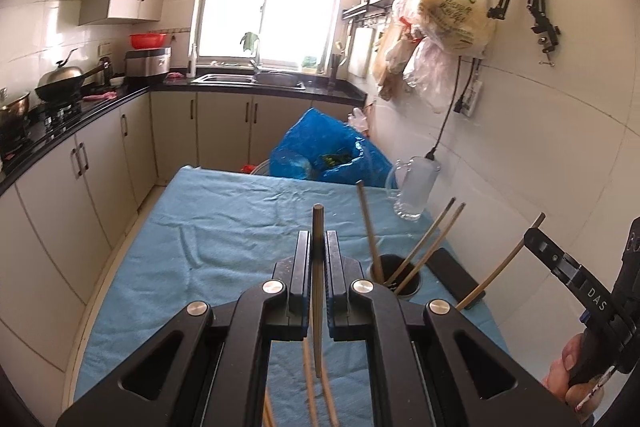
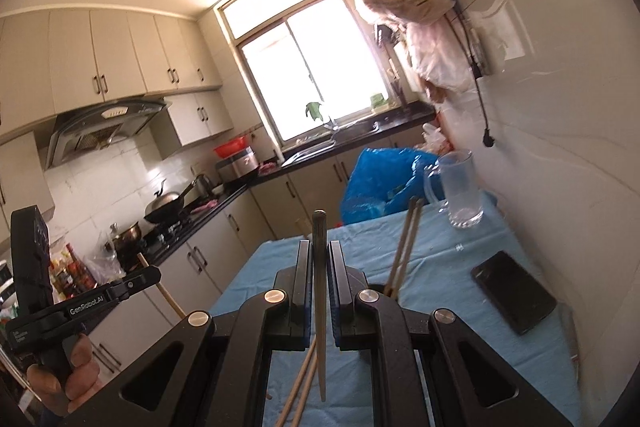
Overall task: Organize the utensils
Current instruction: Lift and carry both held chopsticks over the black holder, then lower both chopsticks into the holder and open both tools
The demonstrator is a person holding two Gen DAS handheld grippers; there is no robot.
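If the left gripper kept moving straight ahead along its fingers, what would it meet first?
Probably nothing close. The left gripper, shut on a chopstick, points over the blue tablecloth toward the blue bag past the far edge. The black holder sits off to its right. Depth is unclear.

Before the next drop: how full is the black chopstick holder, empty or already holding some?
Already holding some. Three chopsticks lean out of the black chopstick holder in the left wrist view; its inside is too dark to count more.

You have one brown chopstick (image 1: 318,291) upright between your left fingers and another chopstick (image 2: 320,307) upright between your right. Just right of the left fingers, three chopsticks (image 1: 416,255) lean in a dark holder (image 1: 396,281). Loose chopsticks (image 1: 312,391) lie beneath the fingers.
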